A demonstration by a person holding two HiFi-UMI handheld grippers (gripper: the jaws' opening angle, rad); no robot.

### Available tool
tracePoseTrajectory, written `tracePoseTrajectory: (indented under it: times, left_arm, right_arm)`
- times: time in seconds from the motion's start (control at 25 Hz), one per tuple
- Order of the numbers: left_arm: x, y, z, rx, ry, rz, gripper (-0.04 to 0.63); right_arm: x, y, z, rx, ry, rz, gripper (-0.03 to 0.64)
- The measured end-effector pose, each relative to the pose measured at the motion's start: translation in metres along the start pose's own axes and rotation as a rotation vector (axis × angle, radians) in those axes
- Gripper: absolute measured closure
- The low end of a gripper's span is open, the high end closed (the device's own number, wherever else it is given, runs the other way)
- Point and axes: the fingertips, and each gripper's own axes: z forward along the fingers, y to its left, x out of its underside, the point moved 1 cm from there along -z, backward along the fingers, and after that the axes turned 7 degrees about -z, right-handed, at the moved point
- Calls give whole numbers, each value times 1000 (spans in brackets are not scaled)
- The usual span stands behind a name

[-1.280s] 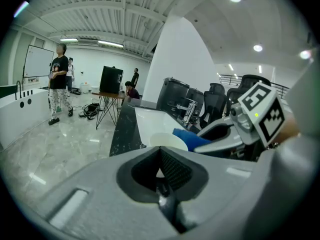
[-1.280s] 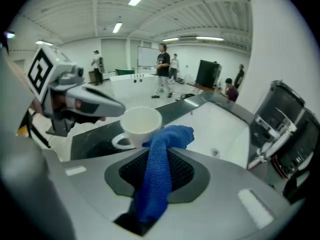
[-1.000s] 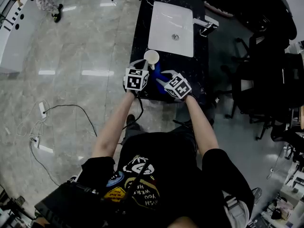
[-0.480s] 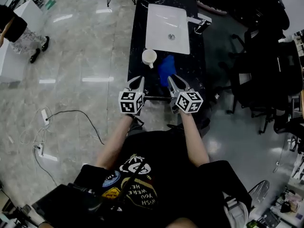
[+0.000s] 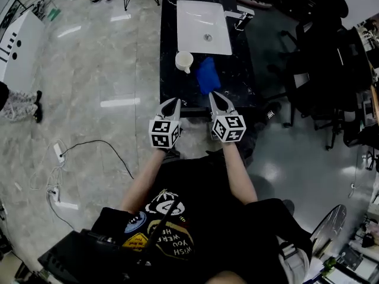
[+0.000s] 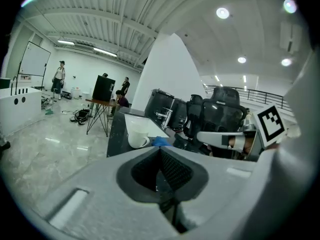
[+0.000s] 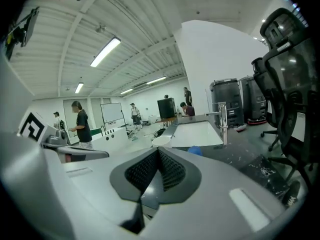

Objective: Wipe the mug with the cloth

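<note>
A white mug (image 5: 184, 61) stands upright on the black counter (image 5: 169, 87), in front of the sink. A crumpled blue cloth (image 5: 207, 74) lies just to the mug's right, apart from both grippers. My left gripper (image 5: 172, 102) and right gripper (image 5: 218, 97) hover side by side at the counter's near edge, short of both things. The left gripper view shows the mug (image 6: 138, 139) and the cloth (image 6: 161, 141) beyond shut jaws (image 6: 160, 154). The right gripper's jaws (image 7: 159, 156) have just been closing and stand shut with nothing between them; its view shows the mug (image 7: 161, 140) and the cloth (image 7: 195, 150) ahead.
A white sink (image 5: 204, 25) with a faucet (image 5: 243, 13) fills the counter's far end. Black office chairs (image 5: 320, 70) crowd the right side. Cables (image 5: 59, 158) lie on the marble floor at the left. People stand far off in both gripper views.
Both grippers have drawn back from the mug and the cloth toward the person, off the counter. The blue cloth, earlier at the right gripper, now lies free beside the mug.
</note>
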Motion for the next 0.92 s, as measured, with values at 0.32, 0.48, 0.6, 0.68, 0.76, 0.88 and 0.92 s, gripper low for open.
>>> tracePoseTrajectory:
  times: [0.32, 0.48, 0.6, 0.68, 0.76, 0.88, 0.92]
  left_arm:
    - [-9, -12, -4, 26, -26, 11, 592]
    - [-6, -21, -1, 33, -19, 7, 592]
    - [-5, -28, 3, 32, -15, 8, 592]
    - [-3, -33, 3, 34, -8, 6, 592]
    - [0, -37, 1, 44, 4, 9, 592]
    - [5, -41, -1, 62, 18, 24, 592]
    - [6, -42, -1, 68, 21, 30, 592]
  right_arm:
    - [-1, 22, -11, -29, 0, -36, 615]
    - [-7, 24, -18, -46, 0, -36, 615]
    - [-12, 22, -19, -62, -9, -24, 615]
    - [-13, 22, -18, -66, -9, -25, 615]
    - [-12, 24, -19, -66, -8, -23, 615]
    - [-8, 31, -18, -70, -1, -32, 615]
    - [-6, 33, -18, -72, 3, -37, 615]
